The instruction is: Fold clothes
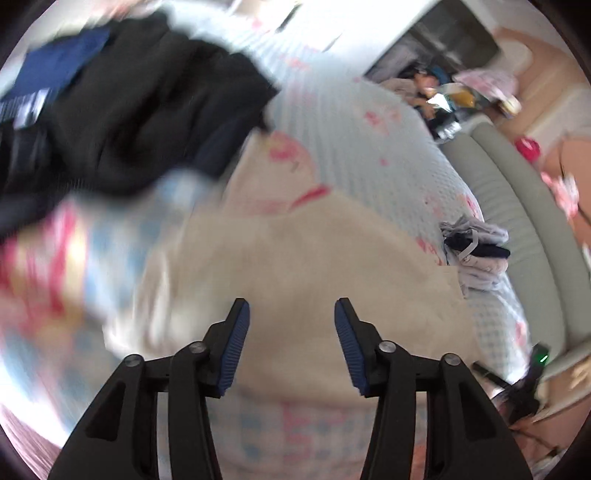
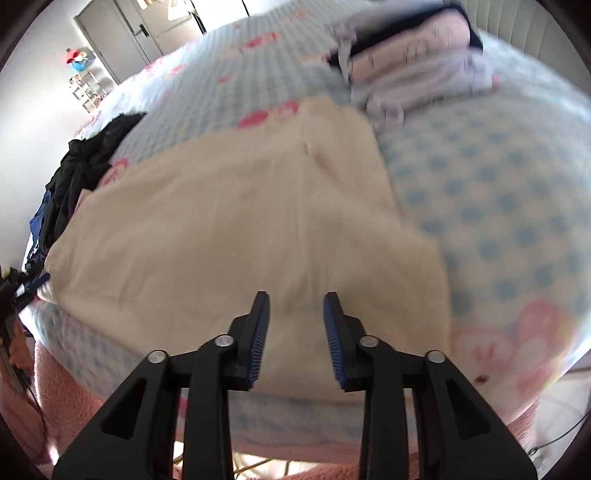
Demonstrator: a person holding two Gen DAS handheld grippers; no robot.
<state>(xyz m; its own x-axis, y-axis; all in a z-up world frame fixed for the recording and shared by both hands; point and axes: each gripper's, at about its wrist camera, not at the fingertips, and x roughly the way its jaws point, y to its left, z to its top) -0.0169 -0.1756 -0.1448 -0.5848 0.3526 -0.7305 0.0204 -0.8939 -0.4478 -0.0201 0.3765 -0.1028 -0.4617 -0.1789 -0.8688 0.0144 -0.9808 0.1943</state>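
This is looking like a bedroom in someone's home. A bed (image 2: 498,206) is taking up most of the room, wearing a blue checked bedspread (image 1: 354,147) with pink flower prints. A padded headboard (image 1: 524,221) is curving along its far side. Laundry is lying about on it: a cream garment (image 2: 229,229) spread flat, a dark heap of clothes (image 1: 140,110), and a small folded pile (image 2: 417,70). A grey door (image 2: 110,33) is standing shut in the corner, and a small cluttered shelf (image 2: 83,88) is sitting against the white wall beside it.
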